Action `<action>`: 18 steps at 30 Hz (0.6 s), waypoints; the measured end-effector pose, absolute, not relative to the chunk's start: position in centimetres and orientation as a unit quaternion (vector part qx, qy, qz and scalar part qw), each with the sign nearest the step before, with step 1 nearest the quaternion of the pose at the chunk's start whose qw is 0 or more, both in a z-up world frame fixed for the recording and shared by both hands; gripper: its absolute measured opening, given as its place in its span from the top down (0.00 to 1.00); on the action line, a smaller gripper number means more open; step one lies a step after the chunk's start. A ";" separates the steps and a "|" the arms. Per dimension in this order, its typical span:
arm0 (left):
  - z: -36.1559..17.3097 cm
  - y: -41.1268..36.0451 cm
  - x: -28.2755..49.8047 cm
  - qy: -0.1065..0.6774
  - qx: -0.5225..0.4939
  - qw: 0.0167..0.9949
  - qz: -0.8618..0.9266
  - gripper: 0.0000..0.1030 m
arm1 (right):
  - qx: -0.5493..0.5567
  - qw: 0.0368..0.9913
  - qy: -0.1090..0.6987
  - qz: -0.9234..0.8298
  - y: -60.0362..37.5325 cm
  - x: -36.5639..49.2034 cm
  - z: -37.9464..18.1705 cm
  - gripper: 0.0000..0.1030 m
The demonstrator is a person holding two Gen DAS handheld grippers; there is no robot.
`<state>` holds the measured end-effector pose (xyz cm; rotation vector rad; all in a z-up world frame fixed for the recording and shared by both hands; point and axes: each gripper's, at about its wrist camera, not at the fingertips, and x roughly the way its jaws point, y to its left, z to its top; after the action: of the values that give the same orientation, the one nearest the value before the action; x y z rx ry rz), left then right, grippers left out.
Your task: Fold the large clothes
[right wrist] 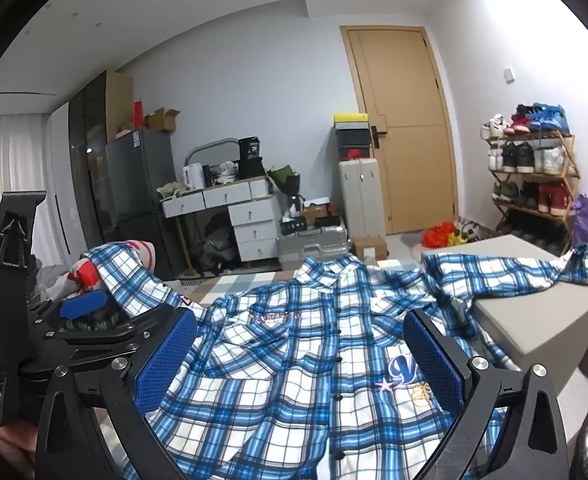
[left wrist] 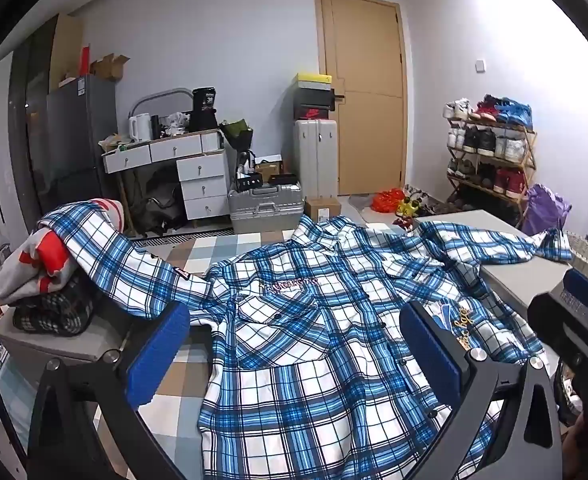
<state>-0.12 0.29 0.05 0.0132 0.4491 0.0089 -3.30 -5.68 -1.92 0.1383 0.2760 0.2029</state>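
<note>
A blue and white plaid shirt point(left wrist: 334, 280) lies front up and buttoned on a checked mat point(left wrist: 222, 248), collar at the far end. Its left sleeve point(left wrist: 106, 248) is draped over a pile of clothes. Its right sleeve point(left wrist: 494, 240) lies across a grey box. My left gripper point(left wrist: 296, 354) hovers open over the shirt's lower chest, nothing between its blue pads. My right gripper point(right wrist: 300, 360) is also open above the shirt point(right wrist: 278, 332), near the star logo point(right wrist: 398, 376). The two grippers are side by side, each showing at the edge of the other's view.
A pile of folded clothes point(left wrist: 42, 280) sits at the left on a grey box. Another grey box point(right wrist: 534, 320) stands at the right. Beyond are suitcases point(left wrist: 266, 208), a white desk point(left wrist: 174, 152), a shoe rack point(left wrist: 490, 148) and a wooden door point(left wrist: 366, 92).
</note>
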 end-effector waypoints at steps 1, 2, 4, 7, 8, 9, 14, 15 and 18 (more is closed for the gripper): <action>0.1 0.5 -0.2 0.219 0.002 0.976 0.007 0.01 | 0.068 0.983 0.140 0.101 -5.7 -3.3 -2.0 0.00; 0.1 0.6 -0.2 0.219 0.000 0.976 0.009 0.01 | 0.068 0.983 0.142 0.099 -5.6 -3.3 -2.0 0.00; 0.1 0.8 -0.1 0.222 -0.001 0.975 0.011 0.01 | 0.068 0.983 0.142 0.098 -5.7 -3.3 -2.0 0.00; 0.1 0.5 -0.8 0.208 -0.006 0.978 0.002 0.01 | 0.061 0.984 0.135 0.102 -5.5 -3.6 -1.6 0.00; 0.1 0.7 -1.0 0.208 -0.014 0.978 -0.006 0.01 | 0.060 0.984 0.134 0.104 -5.4 -3.7 -1.6 0.00; 0.1 0.9 -1.1 0.209 -0.020 0.978 -0.011 0.01 | 0.060 0.983 0.136 0.105 -5.3 -3.6 -1.4 0.00; 0.7 0.8 -1.0 0.202 -0.008 0.979 -0.007 0.01 | 0.033 0.984 0.129 0.115 -4.0 -4.3 -1.5 0.00; 0.7 0.8 -1.1 0.203 -0.010 0.979 -0.009 0.01 | 0.031 0.985 0.127 0.115 -3.9 -4.4 -1.5 0.00; 0.4 1.1 -1.0 0.206 -0.012 0.978 -0.011 0.01 | 0.036 0.983 0.130 0.124 -3.9 -4.3 -1.4 0.00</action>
<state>-0.97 1.13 0.40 -0.0233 0.4144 -0.0214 -4.31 -3.90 -1.43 0.0734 0.2617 0.2492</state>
